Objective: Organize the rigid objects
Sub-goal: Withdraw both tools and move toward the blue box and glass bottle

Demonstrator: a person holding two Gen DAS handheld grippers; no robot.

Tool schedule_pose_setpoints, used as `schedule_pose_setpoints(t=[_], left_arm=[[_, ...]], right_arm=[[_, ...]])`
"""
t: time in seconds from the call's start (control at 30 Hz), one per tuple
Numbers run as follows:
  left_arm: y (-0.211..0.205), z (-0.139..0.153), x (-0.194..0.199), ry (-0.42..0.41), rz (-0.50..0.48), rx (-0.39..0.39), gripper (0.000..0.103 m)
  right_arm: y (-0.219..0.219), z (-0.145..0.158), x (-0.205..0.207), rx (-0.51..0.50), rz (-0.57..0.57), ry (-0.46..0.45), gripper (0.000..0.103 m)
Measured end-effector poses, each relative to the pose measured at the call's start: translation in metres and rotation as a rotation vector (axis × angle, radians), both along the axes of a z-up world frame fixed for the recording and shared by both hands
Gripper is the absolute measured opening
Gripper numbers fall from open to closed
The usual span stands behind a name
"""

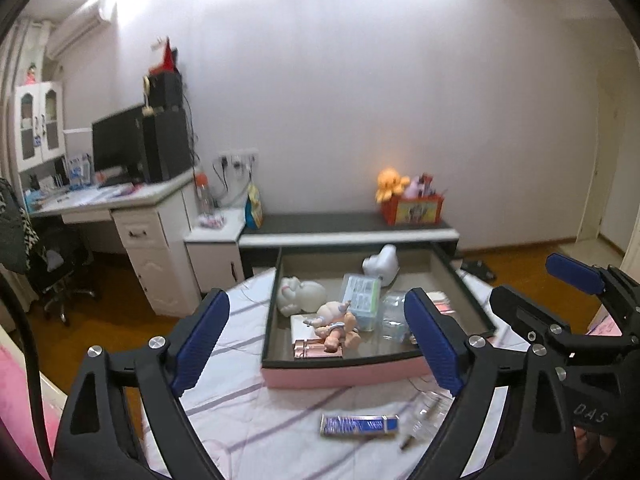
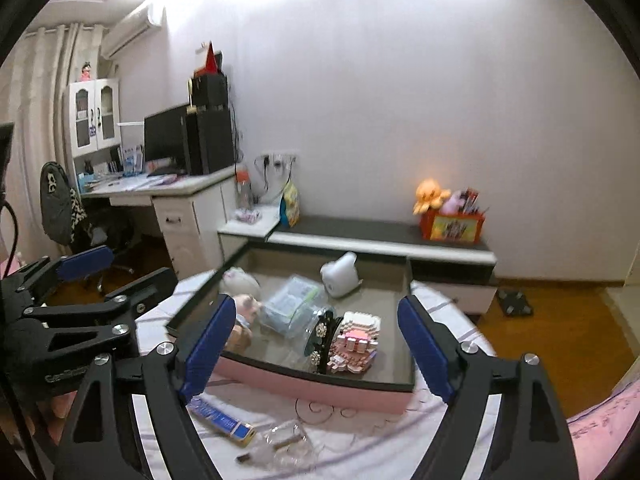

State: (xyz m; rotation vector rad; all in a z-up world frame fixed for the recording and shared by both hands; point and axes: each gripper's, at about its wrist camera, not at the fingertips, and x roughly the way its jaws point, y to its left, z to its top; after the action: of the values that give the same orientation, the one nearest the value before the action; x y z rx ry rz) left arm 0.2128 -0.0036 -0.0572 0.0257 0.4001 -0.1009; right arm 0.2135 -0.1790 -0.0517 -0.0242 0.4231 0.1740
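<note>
Jaws apart, drawer (image 1: pixel 344 374) holds doll (image 1: pixel 334 326) (toys)

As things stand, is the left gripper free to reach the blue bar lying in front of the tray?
Probably yes: the left gripper is open, and the blue bar lies uncovered on the bedsheet below its jaws.

Tray (image 1: pixel 344 376): pink front wall, dark rim, grey-beige floor.
Bed sheet (image 1: pixel 248 412): white with thin lilac stripes.
Flat packet (image 1: pixel 359 425) on the sheet: blue and silver print.
Block figure (image 2: pixel 354 344): pink and white.
Fingers (image 1: pixel 200 340): blue ribbed pads on black frames.
Floor (image 2: pixel 560 344): brown wood.
</note>
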Motion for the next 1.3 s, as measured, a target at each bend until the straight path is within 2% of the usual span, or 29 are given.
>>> schedule_pose_setpoints(t=[0.13,0.2,0.4,0.57,0.83,1.3], left_arm=[[0.006,0.021,-0.053,-0.075,0.018,0.008,0.095],[0.008,0.03,-0.079,-0.122,0.022,0.012,0.097],[0.013,0.044,-0.131,-0.184,0.037,0.018,0.1],[0.012,0.052,-0.162,-0.22,0.039,0.023,0.101],[0.008,0.064,-0.186,-0.268,0.049,0.035,0.102],[0.007,0.062,-0.19,-0.285,0.063,0.043,0.103]], right_arm=[[0.003,0.024,-0.042,-0.007,0.001,-0.065,0.092],[0.003,0.033,-0.065,-0.016,-0.016,-0.104,0.103],[0.006,0.051,-0.124,-0.007,-0.015,-0.173,0.103],[0.006,0.059,-0.155,-0.021,-0.03,-0.208,0.103],[0.004,0.067,-0.185,-0.008,-0.032,-0.248,0.103],[0.002,0.069,-0.191,0.004,-0.029,-0.263,0.103]])
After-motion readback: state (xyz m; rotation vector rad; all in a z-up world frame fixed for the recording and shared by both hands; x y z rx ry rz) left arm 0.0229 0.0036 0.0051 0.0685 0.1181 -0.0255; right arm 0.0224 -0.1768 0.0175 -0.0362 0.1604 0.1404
